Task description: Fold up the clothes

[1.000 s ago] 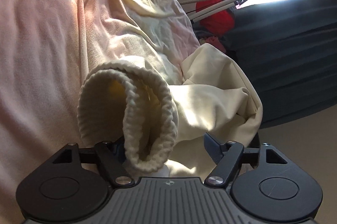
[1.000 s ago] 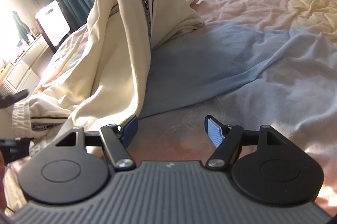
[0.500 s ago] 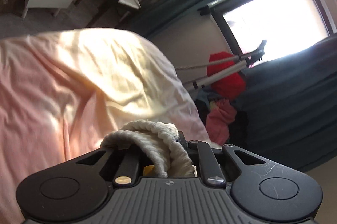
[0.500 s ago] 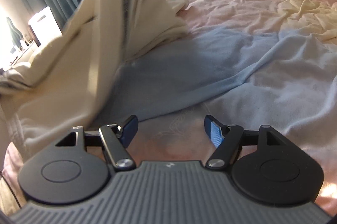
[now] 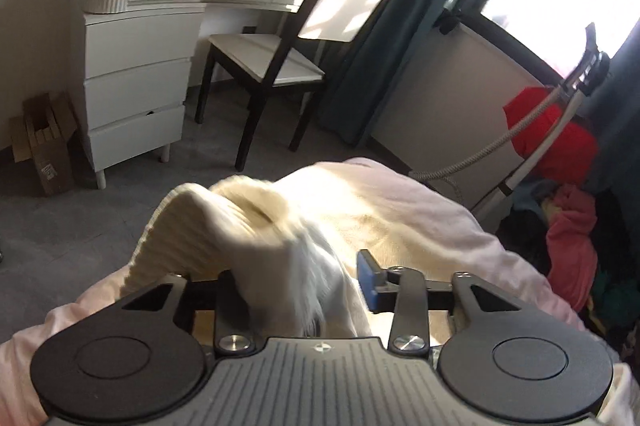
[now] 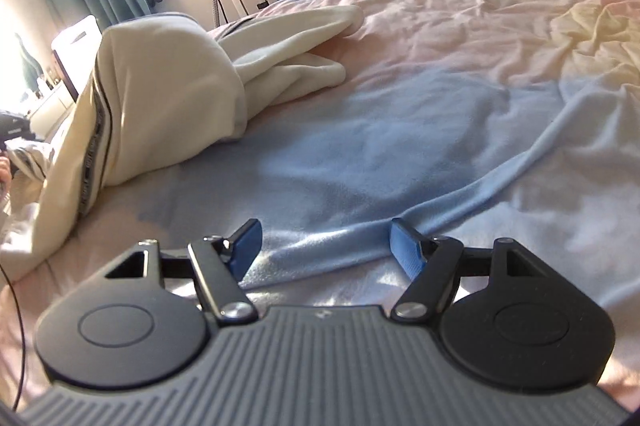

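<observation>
Between the left tongs [image 5: 298,290], cream garment [image 5: 224,226].

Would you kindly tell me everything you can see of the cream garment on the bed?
The cream garment looks like soft fleece, with a dark printed tape stripe running down one seam. It lies bunched and partly raised on the bedsheet, one end trailing flat toward the bed's middle. In the left wrist view its ribbed knit cuff, motion-blurred, drapes over one side of the left gripper, whose fingers stand apart. The right gripper is open, apart from it.
</observation>
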